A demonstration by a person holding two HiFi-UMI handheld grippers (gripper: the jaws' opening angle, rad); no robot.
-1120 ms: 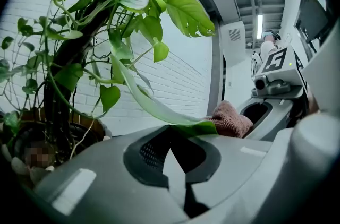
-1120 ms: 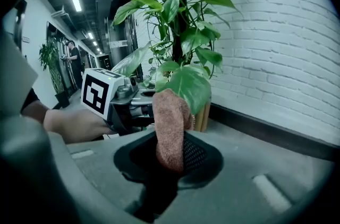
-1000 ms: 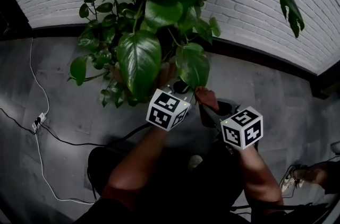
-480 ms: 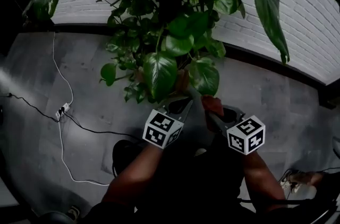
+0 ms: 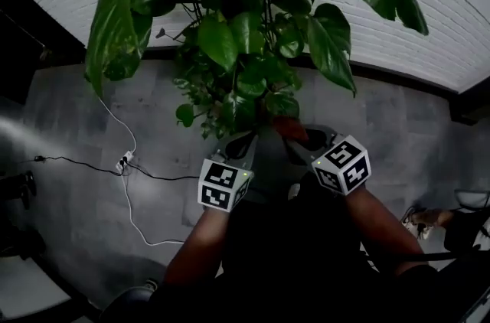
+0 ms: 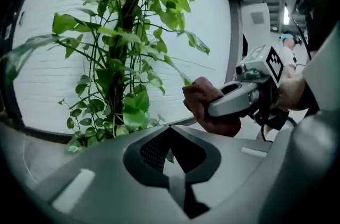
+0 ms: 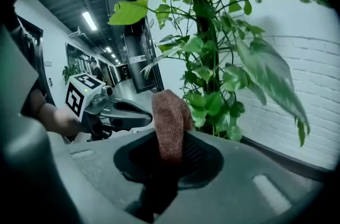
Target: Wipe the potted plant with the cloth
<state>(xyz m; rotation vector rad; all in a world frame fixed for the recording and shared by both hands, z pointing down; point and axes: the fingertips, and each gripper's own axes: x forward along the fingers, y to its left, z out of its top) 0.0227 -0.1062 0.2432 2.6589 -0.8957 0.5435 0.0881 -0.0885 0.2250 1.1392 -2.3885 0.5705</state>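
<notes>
The potted plant (image 5: 253,30) rises ahead of me with broad green leaves on a dark central stem; its pot is hidden. My right gripper (image 5: 297,136) is shut on a reddish-brown cloth (image 5: 289,128), which it holds just below the lowest leaves. In the right gripper view the cloth (image 7: 170,125) stands up out of the jaws, with the plant (image 7: 210,58) behind it. My left gripper (image 5: 246,144) sits close beside it, jaws together and empty. From the left gripper view the plant (image 6: 125,58) stands left and the cloth (image 6: 207,109) right.
A curved white brick wall (image 5: 429,46) with a dark skirting stands behind the plant. On the grey floor at left lie a white cable and power strip (image 5: 122,161) and a black cable (image 5: 69,161). A shoe (image 5: 425,220) shows at the right.
The view has tilted up and back, so the plant now fills the top. Both grippers have drawn closer together under the lower leaves. The cloth stays in the right gripper.
</notes>
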